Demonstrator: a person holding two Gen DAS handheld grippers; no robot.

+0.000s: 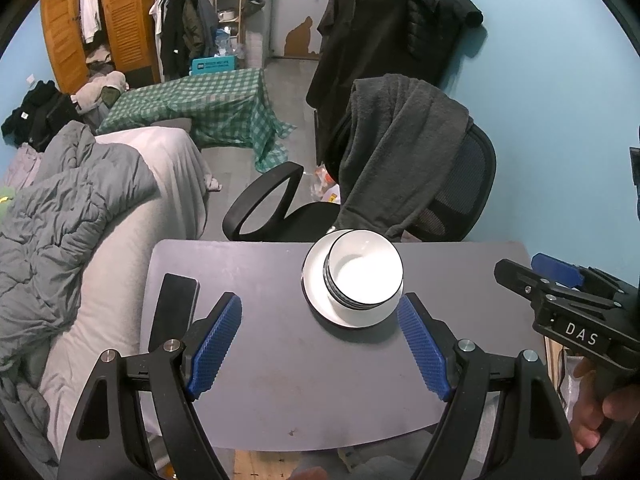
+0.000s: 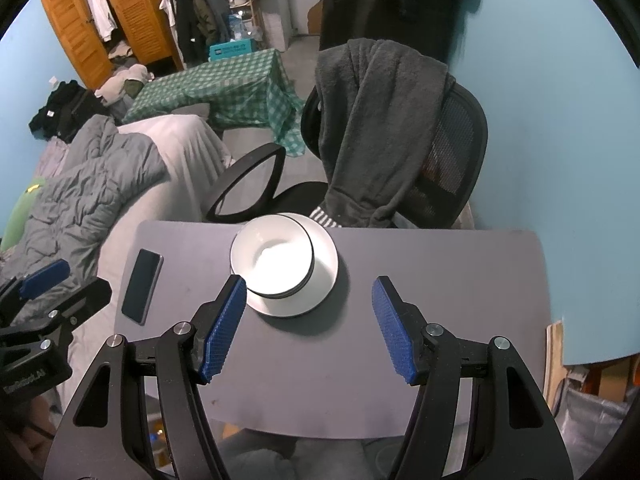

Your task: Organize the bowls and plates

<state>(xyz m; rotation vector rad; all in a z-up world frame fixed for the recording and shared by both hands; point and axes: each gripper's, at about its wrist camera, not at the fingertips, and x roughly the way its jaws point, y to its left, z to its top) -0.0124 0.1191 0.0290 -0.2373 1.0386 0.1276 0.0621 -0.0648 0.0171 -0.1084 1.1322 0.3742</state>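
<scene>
White bowls (image 1: 362, 276) sit nested on a white plate (image 1: 320, 304) near the far edge of the grey desk (image 1: 280, 380). Left gripper (image 1: 320, 344) hangs spread wide, nothing between its blue pads. Right gripper (image 2: 308, 328) the same, released and empty. A dark phone (image 2: 142, 286) lies to the left.

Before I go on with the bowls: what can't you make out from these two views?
- How many bowls are nested: both views show only stacked rims; the top bowl hides the rest.
- Plate centre: covered by the bowls in both views.
- Table near edge: behind the left gripper and right gripper frames.
- Phone screen: dark, nothing readable.
</scene>
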